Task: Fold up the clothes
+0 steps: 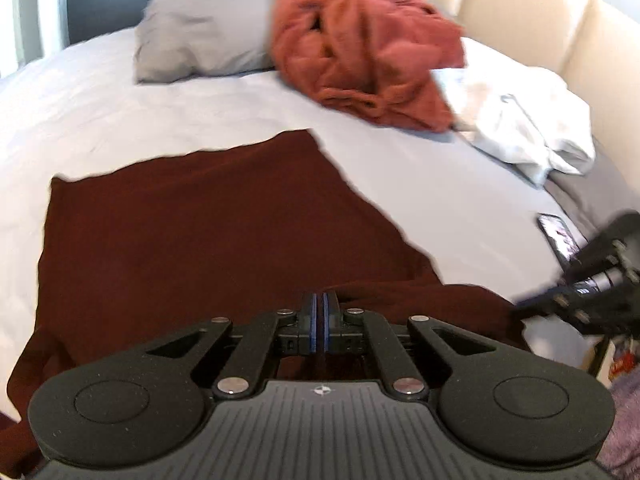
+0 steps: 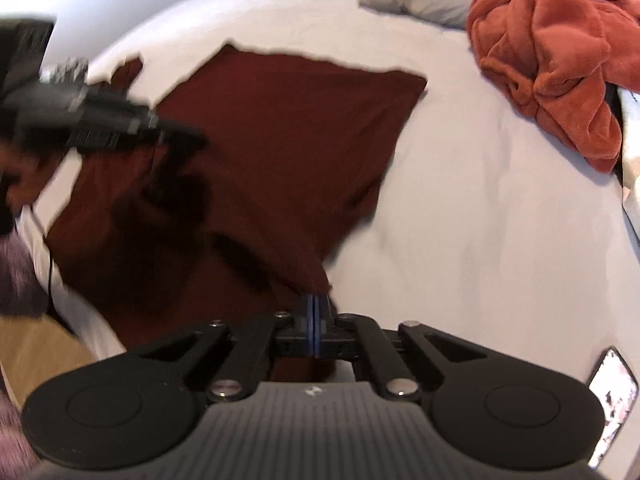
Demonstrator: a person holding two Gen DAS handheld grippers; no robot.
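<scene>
Nearest the left wrist camera, the left gripper [image 1: 320,312] has its two blue-edged fingers pressed together on the near edge of the dark red garment [image 1: 192,240], with cloth bunched at the fingertips. The right wrist view shows the right gripper [image 2: 314,304] in the same condition: fingers closed, pinching a gathered corner of that garment, which rises in a taut ridge from the bed to the fingertips.

Position of the garment: it lies spread on the white bedsheet [image 1: 100,92], largely flat in its far half, with one straight far edge and a diagonal edge on the right side in the left view. The near portion is lifted and creased where both tools hold it. In the right view a sleeve-like tab projects from the far left corner.

Surroundings: an orange fleece item [image 1: 360,48] sits in a loose heap further up the bed, partly over a grey pillow [image 1: 200,40]. Crumpled white clothing [image 1: 528,124] lies just beside the heap, against the cream padded headboard [image 1: 540,12]. A phone [image 1: 558,236] with a lit screen rests on the sheet, apart from the garment. Both views are blurred around the opposite tool, so detail there cannot be told.
</scene>
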